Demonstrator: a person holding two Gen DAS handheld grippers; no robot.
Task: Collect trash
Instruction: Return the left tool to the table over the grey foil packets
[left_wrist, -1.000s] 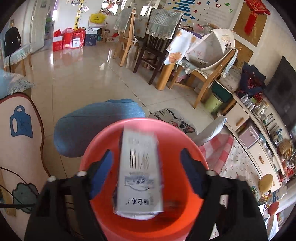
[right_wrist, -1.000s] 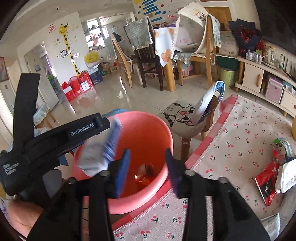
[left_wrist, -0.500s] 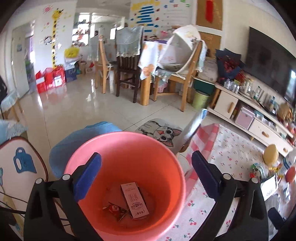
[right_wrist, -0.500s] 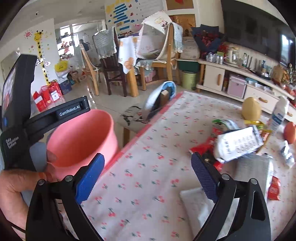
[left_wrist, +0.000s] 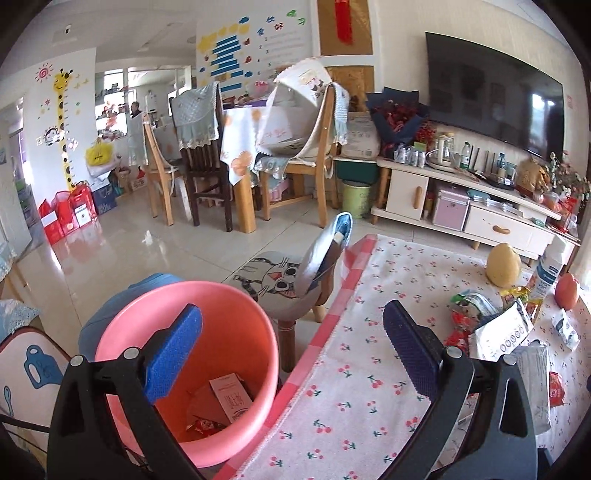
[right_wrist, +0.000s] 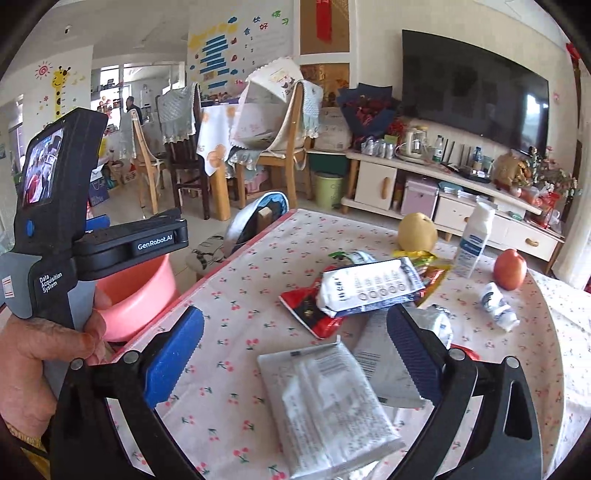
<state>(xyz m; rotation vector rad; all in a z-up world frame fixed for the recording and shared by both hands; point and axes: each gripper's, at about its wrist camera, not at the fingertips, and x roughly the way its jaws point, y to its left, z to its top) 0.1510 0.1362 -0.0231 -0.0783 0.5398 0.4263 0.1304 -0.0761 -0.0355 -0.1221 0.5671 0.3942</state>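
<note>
A pink bucket (left_wrist: 236, 306) stands beside the table's left edge; a pink carton (left_wrist: 231, 397) and a red wrapper (left_wrist: 205, 424) lie in it. My left gripper (left_wrist: 291, 349) is open and empty, over the bucket rim and the table edge. My right gripper (right_wrist: 295, 358) is open and empty above a white plastic packet (right_wrist: 328, 406) on the cherry-print tablecloth (right_wrist: 240, 317). Beyond it lie a white and blue pouch (right_wrist: 369, 288), a red wrapper (right_wrist: 310, 308) and a crumpled white wrapper (right_wrist: 496, 301). The bucket (right_wrist: 136, 291) shows behind the left gripper's body.
A pear (right_wrist: 417, 230), a white bottle (right_wrist: 474, 240) and a red fruit (right_wrist: 509, 269) stand at the table's far side. A cat-print stool (left_wrist: 277, 284) is next to the bucket. Chairs and a TV cabinet (left_wrist: 480, 206) are beyond.
The carton left my left gripper and dropped into the bucket. Both grippers opened wide and swung right from the bucket toward the table; the right one now hangs over the trash.
</note>
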